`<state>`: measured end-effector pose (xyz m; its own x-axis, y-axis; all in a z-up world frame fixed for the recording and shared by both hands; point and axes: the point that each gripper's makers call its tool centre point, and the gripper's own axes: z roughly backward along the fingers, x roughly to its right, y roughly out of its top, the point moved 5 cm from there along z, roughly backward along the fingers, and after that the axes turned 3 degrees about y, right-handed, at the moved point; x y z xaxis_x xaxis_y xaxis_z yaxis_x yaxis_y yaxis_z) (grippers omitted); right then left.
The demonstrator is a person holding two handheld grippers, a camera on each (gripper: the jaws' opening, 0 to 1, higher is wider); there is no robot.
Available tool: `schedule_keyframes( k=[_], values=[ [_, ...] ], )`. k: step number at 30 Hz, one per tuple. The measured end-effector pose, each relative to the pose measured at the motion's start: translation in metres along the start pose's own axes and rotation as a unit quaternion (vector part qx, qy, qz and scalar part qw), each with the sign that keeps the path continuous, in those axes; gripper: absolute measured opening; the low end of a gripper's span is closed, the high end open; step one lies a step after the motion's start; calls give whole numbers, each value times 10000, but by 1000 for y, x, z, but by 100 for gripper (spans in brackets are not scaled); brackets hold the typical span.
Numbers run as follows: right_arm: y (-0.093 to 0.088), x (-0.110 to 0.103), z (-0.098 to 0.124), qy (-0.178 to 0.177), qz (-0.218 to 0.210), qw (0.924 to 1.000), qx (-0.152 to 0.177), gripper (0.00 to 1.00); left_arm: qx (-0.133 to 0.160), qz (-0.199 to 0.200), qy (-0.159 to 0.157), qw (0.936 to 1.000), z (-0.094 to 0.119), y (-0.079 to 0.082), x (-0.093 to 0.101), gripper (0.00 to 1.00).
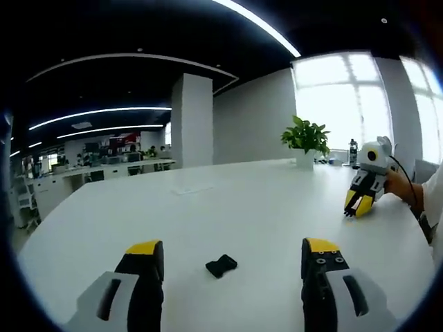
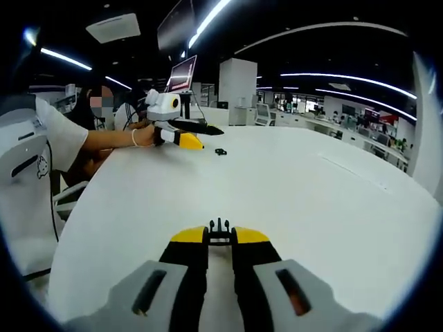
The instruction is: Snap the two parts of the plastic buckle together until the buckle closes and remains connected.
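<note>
Item: buckle, two black halves. One half (image 1: pixel 221 265) lies on the white tabletop (image 1: pixel 228 207), just ahead of my left hand-held gripper (image 1: pixel 235 257) — jaws wide, empty. Other half (image 2: pixel 219 231) is pinched in my right hand-held gripper (image 2: pixel 220 236), prongs forward. Advice: grasp the loose half squarely, align, press straight.

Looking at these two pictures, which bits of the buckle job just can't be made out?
- Left gripper view: the black buckle part lying on the white table is too small to show its shape or facing.
- Right gripper view: the pronged buckle piece is mostly covered by the right gripper; its prongs poke out.
- Right gripper view: the left gripper is too far off to read its jaws.
</note>
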<state>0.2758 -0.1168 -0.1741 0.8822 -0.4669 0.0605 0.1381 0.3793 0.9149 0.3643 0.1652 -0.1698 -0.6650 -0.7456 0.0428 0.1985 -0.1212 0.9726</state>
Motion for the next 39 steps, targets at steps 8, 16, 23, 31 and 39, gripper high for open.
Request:
schedule_keyframes(
  k=[8,16,23,31,39],
  values=[
    [1,0,0,15,7,10000,-1,12,-362,33,-229,9991,-7,-7,-3,74],
    [0,1,0,11,-12,10000,15,12,-555,24,-323,9979,-9,-10,-7,60],
    [0,1,0,9,-26,10000,17,12,-752,40,-439,9962,-9,-15,-6,48],
    [0,1,0,6,-23,10000,-4,12,-827,18,-494,9954,-8,-16,-4,35],
    [0,1,-1,8,22,10000,-40,12,-856,-91,-468,9952,-7,-17,-5,24]
  ],
)
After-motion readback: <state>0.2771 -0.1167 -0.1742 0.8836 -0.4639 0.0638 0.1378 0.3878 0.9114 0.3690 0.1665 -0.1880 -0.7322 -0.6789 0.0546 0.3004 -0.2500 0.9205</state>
